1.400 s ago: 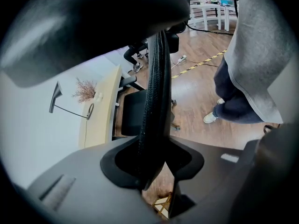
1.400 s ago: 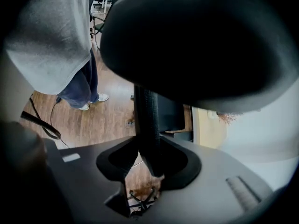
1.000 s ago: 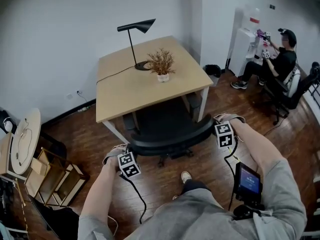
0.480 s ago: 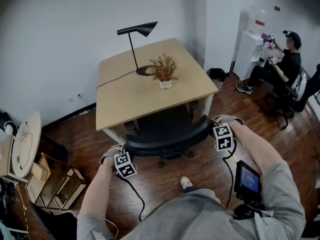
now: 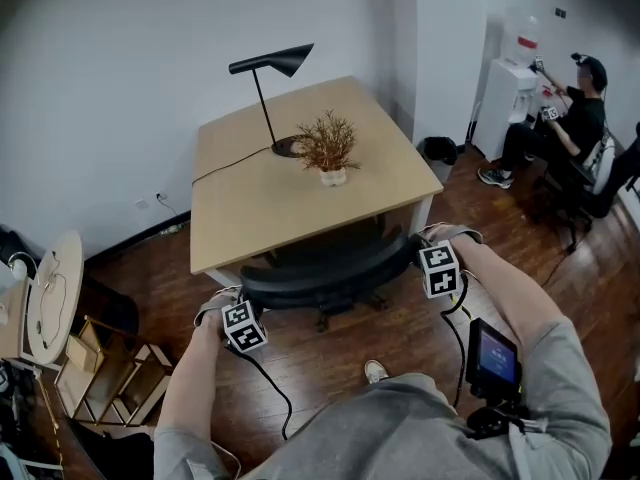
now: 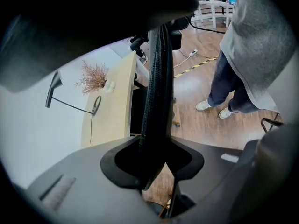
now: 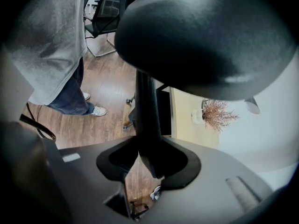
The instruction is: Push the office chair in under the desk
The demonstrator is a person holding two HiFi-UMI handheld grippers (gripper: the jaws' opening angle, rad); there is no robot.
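Chair [image 5: 320, 271] has rolled forward in the last second. The seat that was sticking out is now mostly tucked under the desk [image 5: 255, 203], and the backrest [image 6: 156, 87] sits just beside the near desk edge. Looks nearly done to me, maybe 1 small nudge left. Both grippers are clamped on the backrest rim, the left gripper [image 5: 232, 303] at its left end and the right gripper [image 5: 428, 240] at its right end. Chair's black with a curved back and a mesh-textured edge, and its base [image 5: 340, 315] is just peeking out below.
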